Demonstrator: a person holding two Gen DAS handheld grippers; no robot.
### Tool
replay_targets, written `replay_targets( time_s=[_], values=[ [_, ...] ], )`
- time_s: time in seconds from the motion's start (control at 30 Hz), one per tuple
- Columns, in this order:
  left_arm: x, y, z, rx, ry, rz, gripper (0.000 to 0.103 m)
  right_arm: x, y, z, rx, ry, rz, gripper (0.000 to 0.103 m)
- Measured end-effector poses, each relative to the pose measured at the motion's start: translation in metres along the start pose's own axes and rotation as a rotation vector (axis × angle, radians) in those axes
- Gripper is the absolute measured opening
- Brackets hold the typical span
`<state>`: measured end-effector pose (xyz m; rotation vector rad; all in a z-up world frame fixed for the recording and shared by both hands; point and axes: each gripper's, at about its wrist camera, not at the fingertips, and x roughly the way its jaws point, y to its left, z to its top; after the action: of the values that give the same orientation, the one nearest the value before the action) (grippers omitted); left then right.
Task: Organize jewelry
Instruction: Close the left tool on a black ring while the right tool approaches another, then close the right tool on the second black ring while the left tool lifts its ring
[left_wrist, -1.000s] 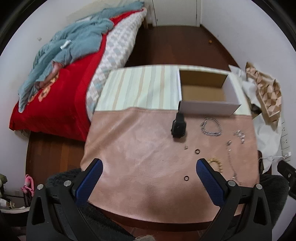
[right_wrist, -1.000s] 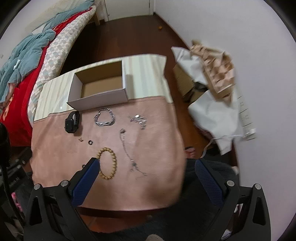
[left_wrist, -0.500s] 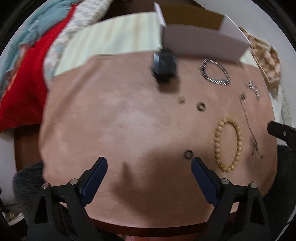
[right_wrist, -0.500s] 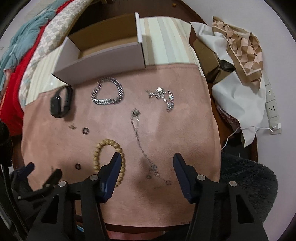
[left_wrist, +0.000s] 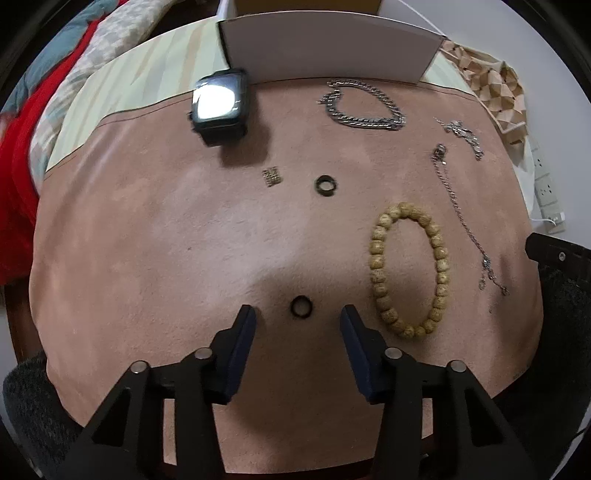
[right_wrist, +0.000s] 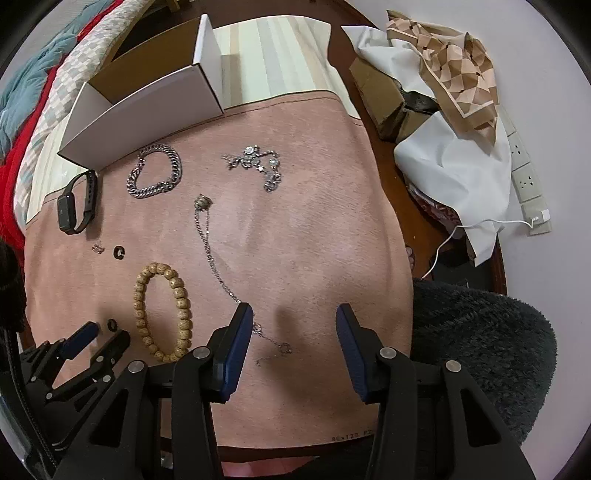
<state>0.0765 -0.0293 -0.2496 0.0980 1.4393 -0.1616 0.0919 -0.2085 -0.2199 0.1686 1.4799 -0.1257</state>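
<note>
Jewelry lies on a pink mat (left_wrist: 147, 240). My left gripper (left_wrist: 298, 315) is open, low over the mat, with a small black ring (left_wrist: 301, 306) between its fingertips; it also shows in the right wrist view (right_wrist: 99, 334). A wooden bead bracelet (left_wrist: 408, 271) lies just right of it. My right gripper (right_wrist: 293, 314) is open, low over the near end of a thin silver chain (right_wrist: 218, 266). Farther off lie a second black ring (left_wrist: 326, 185), a small charm (left_wrist: 271, 177), a black watch (left_wrist: 218, 107), a silver curb bracelet (left_wrist: 364, 109) and a silver charm bracelet (right_wrist: 258, 166).
An open white cardboard box (right_wrist: 147, 96) stands at the far edge of the mat on a striped cloth (right_wrist: 269, 55). A bed with red and teal bedding (left_wrist: 22, 122) is at the left. Paper, bags and a power strip (right_wrist: 524, 181) are at the right.
Both grippers have dropped close to the mat and narrowed their jaws. The left one has moved forward until the near black ring sits between its fingertips.
</note>
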Motion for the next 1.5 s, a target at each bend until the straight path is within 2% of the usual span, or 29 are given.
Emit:
replay_targets(
  time_s=[0.1,0.23,0.3,0.5,0.63,0.77,0.87,1.1,1.4,1.47,1.5],
  values=[
    [0.003,-0.004,0.004,0.007,-0.017,0.003,0.037,-0.001,-0.001,0.0,-0.002,-0.007,-0.009,0.048],
    [0.004,-0.008,0.009,0.012,-0.032,0.004,0.016,-0.004,0.001,0.001,-0.007,-0.017,-0.015,0.047],
    [0.003,-0.005,0.008,0.01,-0.04,-0.005,0.01,-0.005,0.003,0.0,-0.013,-0.023,-0.017,0.045],
    [-0.004,0.009,-0.003,0.006,-0.062,-0.018,0.01,-0.011,0.008,-0.004,-0.02,-0.035,-0.019,0.044],
    [-0.013,0.024,-0.004,-0.015,-0.087,-0.024,0.01,-0.018,0.017,-0.005,-0.029,-0.058,0.023,0.044],
    [-0.027,0.054,-0.001,-0.065,-0.126,-0.001,0.01,-0.013,0.048,-0.001,-0.072,-0.063,0.124,0.044],
    [-0.027,0.081,0.004,-0.111,-0.141,0.044,0.01,-0.003,0.083,0.004,-0.142,-0.067,0.148,0.044],
    [-0.014,0.135,0.012,-0.225,-0.125,0.109,0.01,0.018,0.144,0.016,-0.246,-0.107,0.145,0.044],
    [-0.008,0.163,0.012,-0.266,-0.118,0.094,0.01,0.043,0.174,0.021,-0.298,-0.105,0.118,0.044],
    [-0.006,0.166,0.013,-0.268,-0.118,0.088,0.01,0.044,0.18,0.02,-0.316,-0.115,0.098,0.042],
    [-0.005,0.167,0.014,-0.27,-0.117,0.087,0.01,0.045,0.182,0.021,-0.319,-0.119,0.087,0.038]
  ],
)
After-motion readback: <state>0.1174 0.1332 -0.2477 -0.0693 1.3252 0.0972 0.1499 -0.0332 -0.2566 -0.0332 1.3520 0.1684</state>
